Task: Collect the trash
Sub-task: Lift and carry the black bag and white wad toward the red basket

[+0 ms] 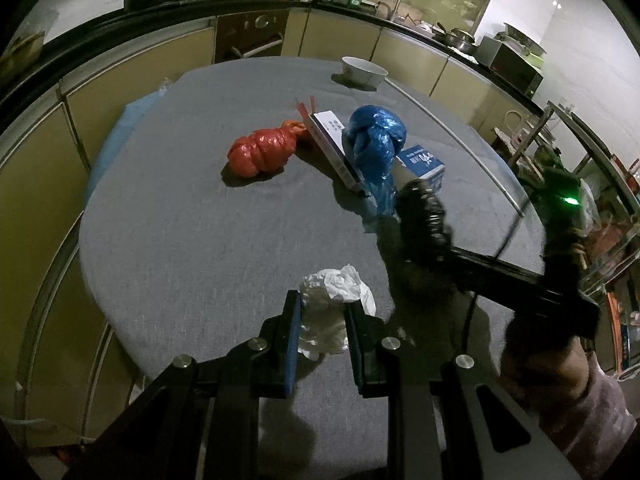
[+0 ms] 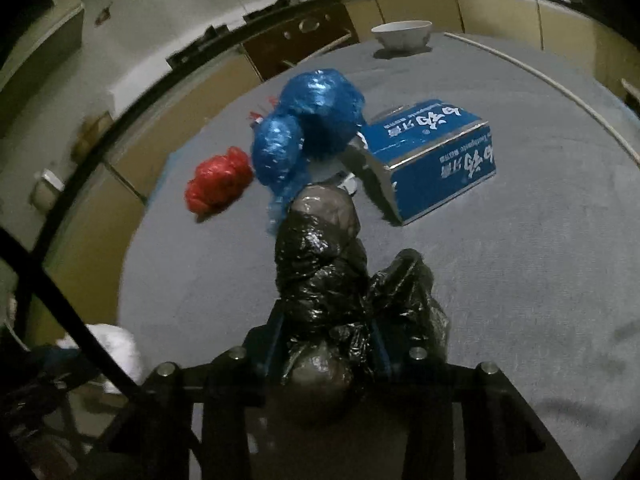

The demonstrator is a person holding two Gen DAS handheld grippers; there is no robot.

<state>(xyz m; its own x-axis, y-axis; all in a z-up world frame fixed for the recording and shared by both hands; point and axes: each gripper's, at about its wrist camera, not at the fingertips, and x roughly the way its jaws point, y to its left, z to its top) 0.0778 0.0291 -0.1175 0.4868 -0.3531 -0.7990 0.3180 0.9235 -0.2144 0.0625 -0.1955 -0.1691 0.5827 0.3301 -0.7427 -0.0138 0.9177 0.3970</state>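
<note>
My left gripper (image 1: 322,312) is shut on a crumpled white tissue (image 1: 332,288) just above the grey tablecloth (image 1: 192,248). My right gripper (image 2: 328,324) is shut on a crinkled black plastic bag (image 2: 320,256), which bulges out ahead of the fingers and to their right. In the left wrist view that black bag (image 1: 424,216) sticks up at the right, near the blue pieces. Further back lie a knotted red bag (image 1: 262,152), a knotted blue bag (image 1: 374,140), a flat white box (image 1: 332,148) leaning against it, and a blue toothpaste box (image 2: 432,156).
A white bowl (image 1: 363,71) stands at the table's far edge. Kitchen counters with a sink and pots (image 1: 460,38) run behind the table. A shelf rack (image 1: 592,184) stands to the right. A hand in a pink sleeve (image 1: 588,396) holds the right gripper.
</note>
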